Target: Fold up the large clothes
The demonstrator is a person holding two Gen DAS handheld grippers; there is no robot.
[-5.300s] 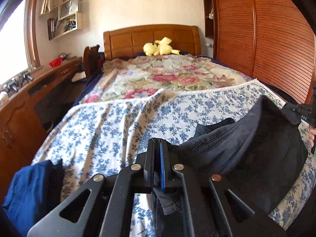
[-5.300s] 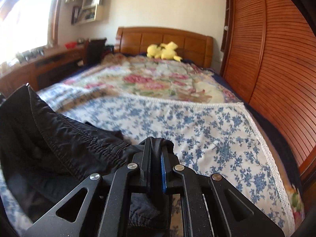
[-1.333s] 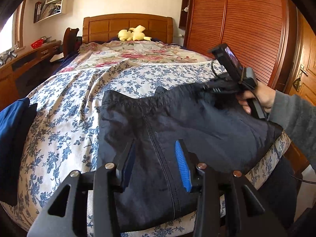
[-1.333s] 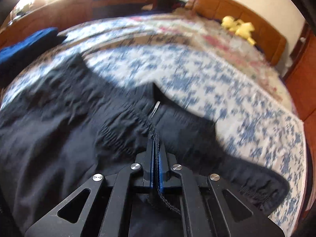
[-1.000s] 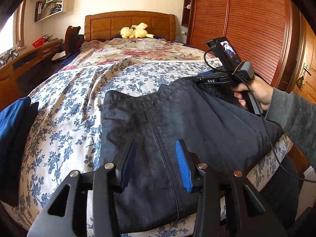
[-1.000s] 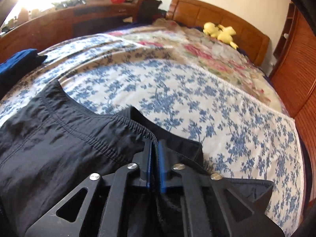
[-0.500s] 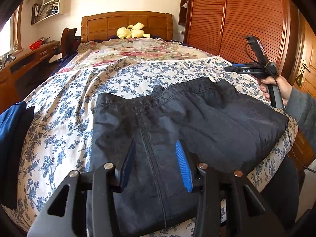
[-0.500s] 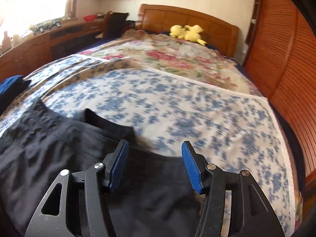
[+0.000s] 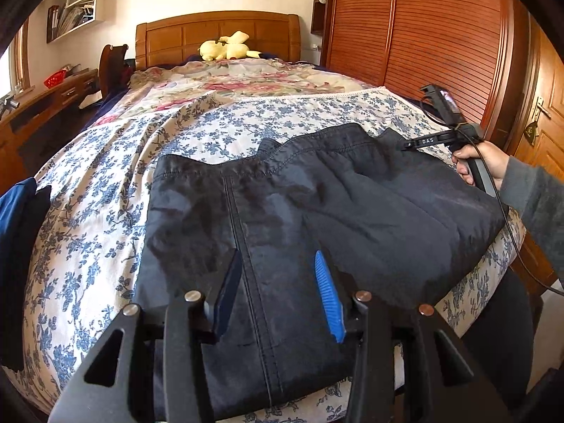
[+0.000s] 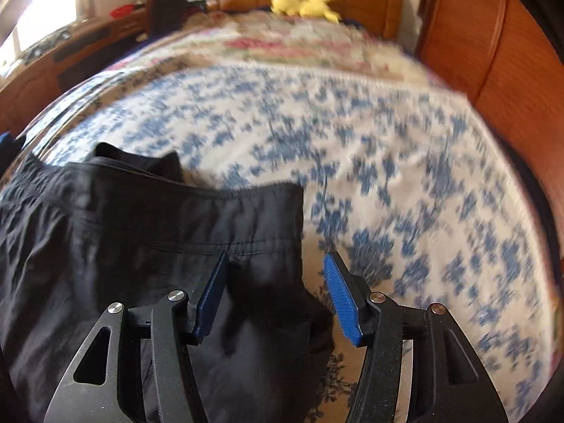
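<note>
Black trousers [image 9: 317,211] lie spread flat on the blue-flowered sheet [image 9: 88,211] at the near end of the bed [image 9: 218,31], waistband toward 12 o'clock in the left wrist view, a stitched seam running down to 6 o'clock. Left gripper [image 9: 278,282] hovers over the near part of the cloth, jaws apart, blue pads clear of the fabric on both sides of the seam; nothing pinched. Right gripper [image 10: 275,292] likewise stands with jaws apart; they have just been opening, and the trouser corner lies under and between the pads without being pressed. In the left wrist view that gripper [image 9: 409,145] shows at 2 o'clock, its tip at the waistband's far corner, held by a hand [image 9: 483,162] in a grey sleeve [image 9: 539,204], a cable trailing down from it. Right wrist view is blurred across the sheet, though the trousers [image 10: 141,246] read clearly, filling the lower left from 7 to 9 o'clock with the waistband edge crossing toward centre. Folded blue cloth [image 9: 17,246] sits at the sheet's edge at 9 o'clock, apart from the trousers. Yellow soft toy [image 9: 225,47] rests against the wooden headboard at 12 o'clock, on a rose-patterned cover [image 9: 239,81]. Slatted wooden wardrobe doors [image 9: 440,35] stand at 1 to 2 o'clock; a wooden desk [image 9: 42,105] runs along 10 o'clock.
</note>
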